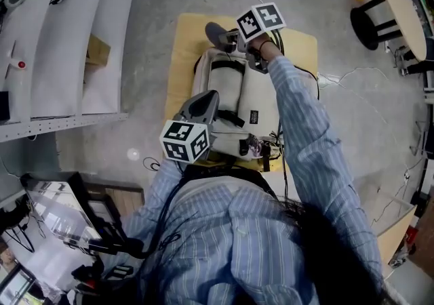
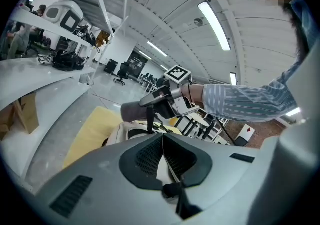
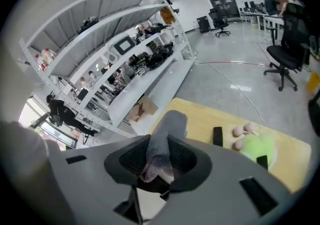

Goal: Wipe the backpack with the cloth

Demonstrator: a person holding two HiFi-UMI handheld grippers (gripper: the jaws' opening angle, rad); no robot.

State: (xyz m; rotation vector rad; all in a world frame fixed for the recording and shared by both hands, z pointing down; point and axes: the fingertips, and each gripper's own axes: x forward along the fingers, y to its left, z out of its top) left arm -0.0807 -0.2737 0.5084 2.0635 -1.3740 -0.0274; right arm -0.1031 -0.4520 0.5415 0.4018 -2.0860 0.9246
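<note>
Right tool [image 3: 165, 144] is gripping a rolled grey cloth [image 1: 213, 31] at the far end of the backpack [image 1: 254, 104], which is lying on a yellow mat [image 1: 183, 53] beneath both tools. Left tool [image 2: 163, 139], jaws pressed together, is sitting at the near end. White shelving [image 1: 68, 46] is standing to their left.

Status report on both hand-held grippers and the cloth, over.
Right hand-held gripper shut on rolled grey cloth, at far end of beige fabric backpack. Left hand-held gripper shut on its near end.
</note>
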